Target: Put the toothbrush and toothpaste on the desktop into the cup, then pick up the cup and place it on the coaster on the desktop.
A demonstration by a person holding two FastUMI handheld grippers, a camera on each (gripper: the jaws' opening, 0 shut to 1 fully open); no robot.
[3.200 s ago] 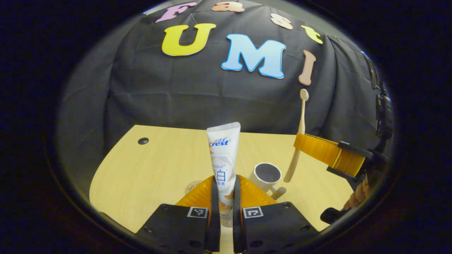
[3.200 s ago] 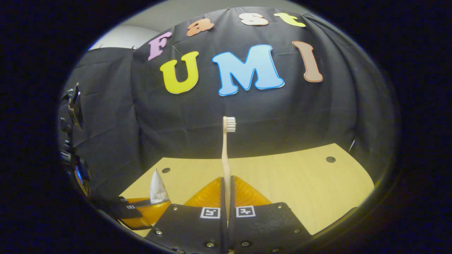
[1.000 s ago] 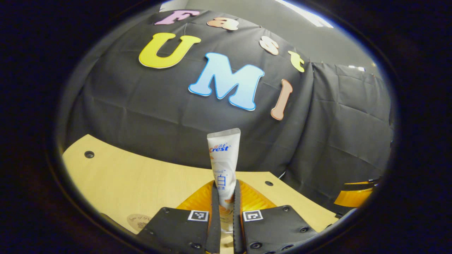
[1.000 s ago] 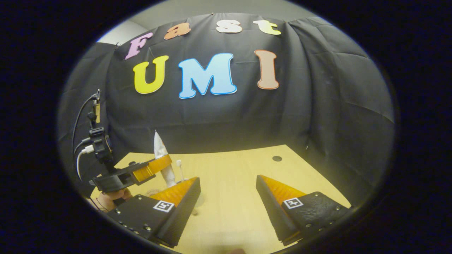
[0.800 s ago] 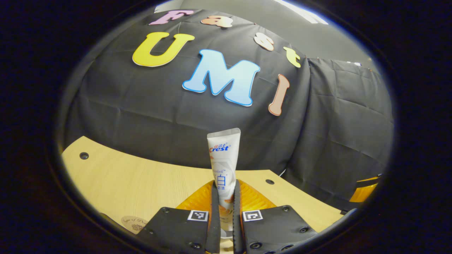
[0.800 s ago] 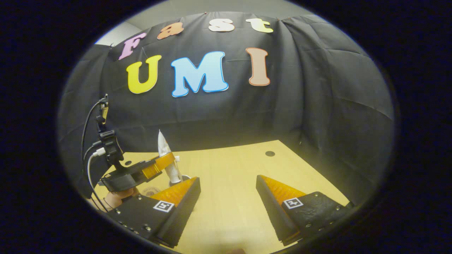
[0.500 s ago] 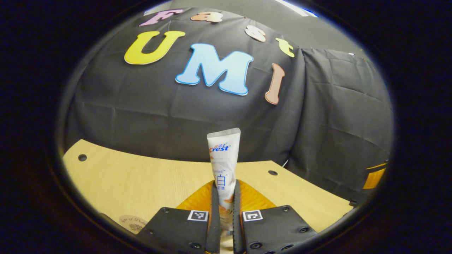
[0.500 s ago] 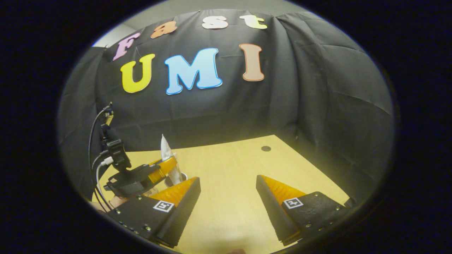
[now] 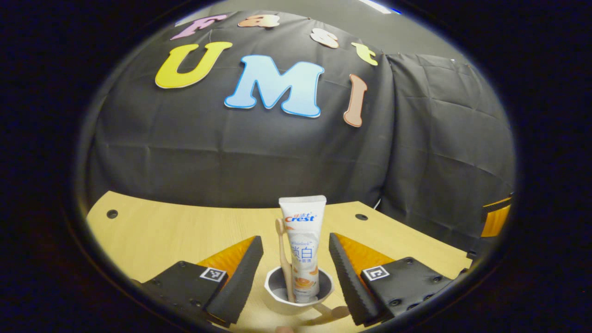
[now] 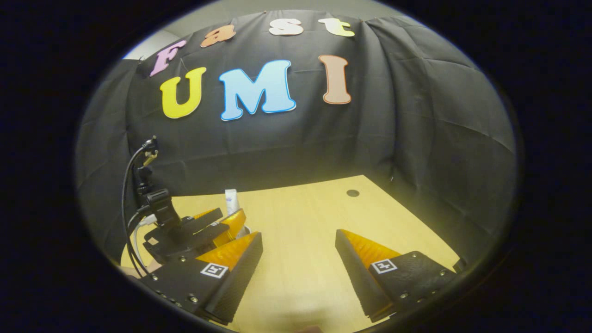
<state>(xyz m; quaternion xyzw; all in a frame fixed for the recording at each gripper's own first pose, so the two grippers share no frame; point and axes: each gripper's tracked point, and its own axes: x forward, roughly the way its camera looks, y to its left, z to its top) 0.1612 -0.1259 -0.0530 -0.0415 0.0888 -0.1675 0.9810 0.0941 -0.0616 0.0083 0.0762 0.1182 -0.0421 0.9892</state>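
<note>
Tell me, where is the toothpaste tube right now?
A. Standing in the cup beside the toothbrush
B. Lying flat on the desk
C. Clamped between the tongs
A: the toothpaste stands upright in the cup next to the toothbrush, with the left tongs open around them.

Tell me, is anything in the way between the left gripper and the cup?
Nothing visible is in the way. The left gripper is open, with a finger on each side of the cup. The toothpaste and toothbrush stand inside the cup, sticking up between the fingers.
</note>
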